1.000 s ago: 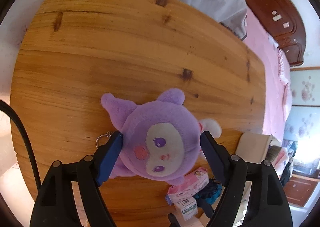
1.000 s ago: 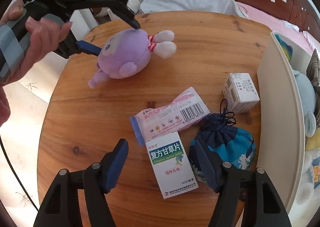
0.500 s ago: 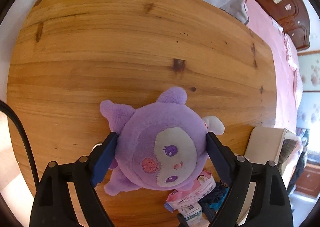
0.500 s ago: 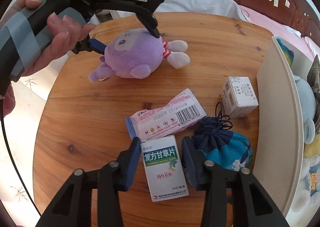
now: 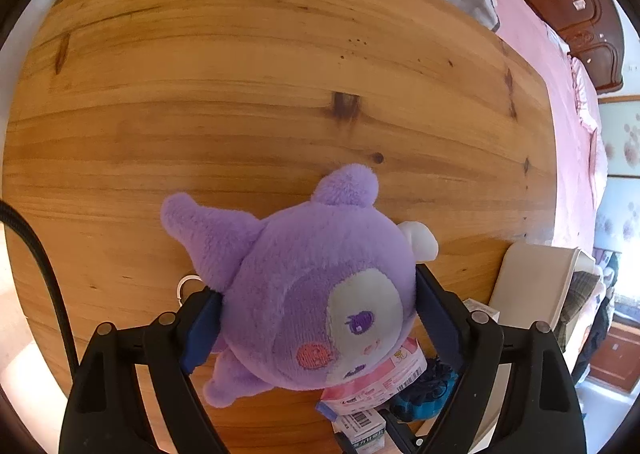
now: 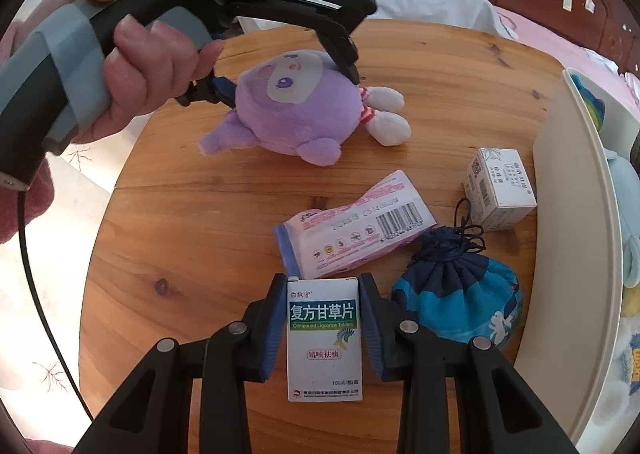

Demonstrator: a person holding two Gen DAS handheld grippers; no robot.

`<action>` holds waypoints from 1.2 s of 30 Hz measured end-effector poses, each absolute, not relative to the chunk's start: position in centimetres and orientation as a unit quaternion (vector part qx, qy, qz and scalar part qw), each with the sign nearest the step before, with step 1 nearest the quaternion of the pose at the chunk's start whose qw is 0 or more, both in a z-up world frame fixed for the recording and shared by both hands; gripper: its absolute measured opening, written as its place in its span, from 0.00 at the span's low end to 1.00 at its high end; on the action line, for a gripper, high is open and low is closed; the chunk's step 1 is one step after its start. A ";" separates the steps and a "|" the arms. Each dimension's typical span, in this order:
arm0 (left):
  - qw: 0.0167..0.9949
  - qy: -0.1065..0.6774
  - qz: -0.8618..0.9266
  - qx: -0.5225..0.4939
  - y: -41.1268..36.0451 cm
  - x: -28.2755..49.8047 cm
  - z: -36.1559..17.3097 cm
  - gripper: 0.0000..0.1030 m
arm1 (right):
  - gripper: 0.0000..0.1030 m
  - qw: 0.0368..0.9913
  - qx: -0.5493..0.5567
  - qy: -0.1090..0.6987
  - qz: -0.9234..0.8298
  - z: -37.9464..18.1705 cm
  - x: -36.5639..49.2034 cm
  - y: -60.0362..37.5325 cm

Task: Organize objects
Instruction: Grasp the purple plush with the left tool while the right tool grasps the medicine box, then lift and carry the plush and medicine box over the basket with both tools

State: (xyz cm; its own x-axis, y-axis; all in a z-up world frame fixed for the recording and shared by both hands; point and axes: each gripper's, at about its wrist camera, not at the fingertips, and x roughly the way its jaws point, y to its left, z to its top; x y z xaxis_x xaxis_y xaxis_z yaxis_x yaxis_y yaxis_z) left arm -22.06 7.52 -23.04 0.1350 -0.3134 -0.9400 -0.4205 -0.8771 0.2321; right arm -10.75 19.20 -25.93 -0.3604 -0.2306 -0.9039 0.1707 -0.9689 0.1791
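The left claw (image 5: 316, 318) grips the purple plush toy (image 5: 320, 294) by its round head, low over the counter (image 5: 240, 74). The right claw (image 6: 323, 328) presses both sides of the medicine box (image 6: 324, 338), probably to carry it to the white bin (image 6: 576, 254) beside.

Black gripper frames; blue fingers (image 6: 272, 328); grey-taped handle; pink sleeve.

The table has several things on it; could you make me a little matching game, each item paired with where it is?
Things:
1. purple plush toy
2. green-and-white medicine box
3. blue drawstring pouch
4. small white box

Places:
A. between the right gripper's fingers
B. beside the cream bin, beyond the pouch
C. between the left gripper's fingers
D. right of the medicine box

Pairs: 1-C, 2-A, 3-D, 4-B
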 end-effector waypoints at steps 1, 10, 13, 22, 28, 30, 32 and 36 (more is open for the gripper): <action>0.046 0.248 0.610 -0.751 7.6 -22.0 -23.0 0.83 | 0.34 0.124 0.551 -0.028 -0.824 -25.8 -10.7 19.1; 0.055 0.246 0.612 -0.750 7.2 -21.6 -21.5 0.75 | 0.34 0.131 0.534 -0.020 -0.835 -24.7 -10.1 18.2; 0.063 0.247 0.618 -0.744 7.3 -21.3 -20.4 0.75 | 0.34 0.136 0.525 -0.007 -0.840 -24.0 -9.6 17.7; 0.081 0.266 0.634 -0.721 7.9 -20.6 -17.7 0.75 | 0.34 0.136 0.497 0.051 -0.856 -22.2 -7.3 15.5; 0.091 0.290 0.644 -0.702 6.8 -19.2 -15.2 0.75 | 0.34 0.130 0.486 0.074 -0.861 -21.5 -5.0 14.2; 0.095 0.295 0.647 -0.697 6.0 -18.6 -14.0 0.75 | 0.34 0.125 0.481 0.078 -0.864 -21.2 -4.4 13.8; 0.100 0.298 0.650 -0.692 5.2 -18.0 -12.9 0.75 | 0.34 0.120 0.476 0.081 -0.867 -21.0 -3.7 13.5; 0.110 0.308 0.656 -0.681 3.5 -16.9 -10.8 0.75 | 0.34 0.103 0.469 0.082 -0.873 -20.4 -2.3 13.4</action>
State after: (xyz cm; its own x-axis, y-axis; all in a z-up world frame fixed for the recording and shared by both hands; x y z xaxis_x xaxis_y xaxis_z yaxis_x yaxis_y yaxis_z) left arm -16.91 3.50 -10.75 -0.0497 -0.2761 -0.9598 -0.5636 -0.7856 0.2552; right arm -2.30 13.36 -20.43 -0.5381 -0.1021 -0.8366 0.2562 -0.9655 -0.0470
